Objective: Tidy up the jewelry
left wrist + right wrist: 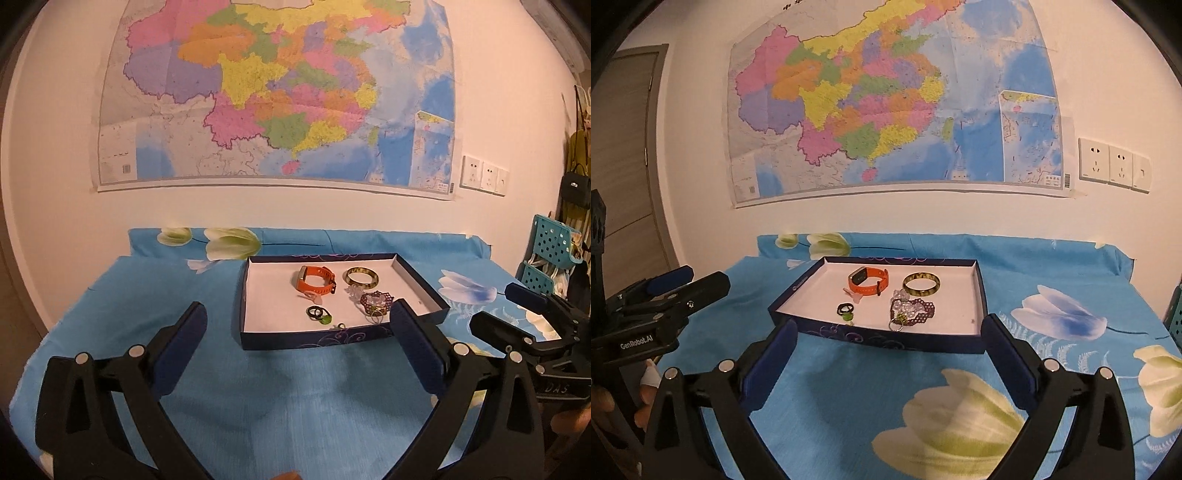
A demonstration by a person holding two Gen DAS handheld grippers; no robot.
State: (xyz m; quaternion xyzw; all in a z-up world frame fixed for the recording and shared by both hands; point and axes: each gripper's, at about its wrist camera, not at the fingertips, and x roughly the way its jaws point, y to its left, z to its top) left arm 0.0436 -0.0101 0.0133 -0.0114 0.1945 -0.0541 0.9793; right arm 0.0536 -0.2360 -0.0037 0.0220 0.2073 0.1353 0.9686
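Note:
A dark blue shallow box (314, 338) with a white floor sits on the blue flowered cloth; it also shows in the right wrist view (894, 341). Inside lie an orange watch (316, 280), a green-gold bangle (362, 277), a purple beaded piece (376, 301), small dark rings (317, 312) and a pink clip (308, 295). The right wrist view shows the watch (868, 282), bangle (921, 286) and beaded piece (912, 312). My left gripper (297, 330) is open and empty in front of the box. My right gripper (888, 343) is open and empty, also just before the box.
The blue flowered cloth (258, 387) covers the table up to a white wall with a large map (277, 92). A teal perforated rack (550, 254) stands at the right. Wall sockets (1112, 166) sit right of the map. A door (624, 147) is at left.

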